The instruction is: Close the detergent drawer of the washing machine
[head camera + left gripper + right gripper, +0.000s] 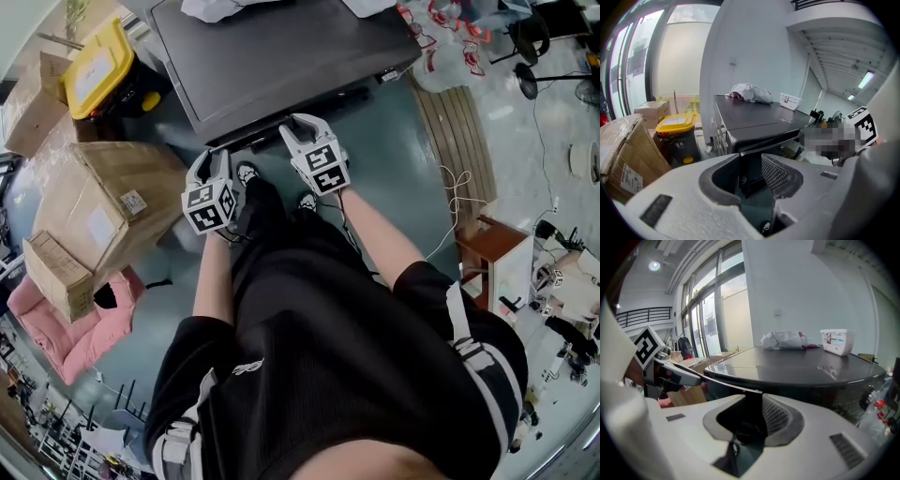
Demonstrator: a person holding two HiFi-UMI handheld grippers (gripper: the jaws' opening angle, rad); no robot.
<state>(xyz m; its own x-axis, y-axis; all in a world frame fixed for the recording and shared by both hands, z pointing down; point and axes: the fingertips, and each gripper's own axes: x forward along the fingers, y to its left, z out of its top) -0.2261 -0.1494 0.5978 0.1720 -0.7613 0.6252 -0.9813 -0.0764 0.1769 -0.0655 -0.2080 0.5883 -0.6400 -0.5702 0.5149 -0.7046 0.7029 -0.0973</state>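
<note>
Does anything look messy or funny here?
A crumpled white bundle lies on top of the washing machine, and a big cardboard box beside it sits tilted. Nothing looks spilled or broken.

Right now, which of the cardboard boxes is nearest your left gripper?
The biggest box, the one with white labels, just beside the left gripper. The small box sits farther out; the third box stands beside the yellow-lidded bin.

We wear black clothes (pixel 319 319) with white stripes (pixel 473 352); our pale grey left gripper (pixel 216 157) and right gripper (pixel 298 126) carry black-and-white marker cubes (pixel 208 207).
</note>
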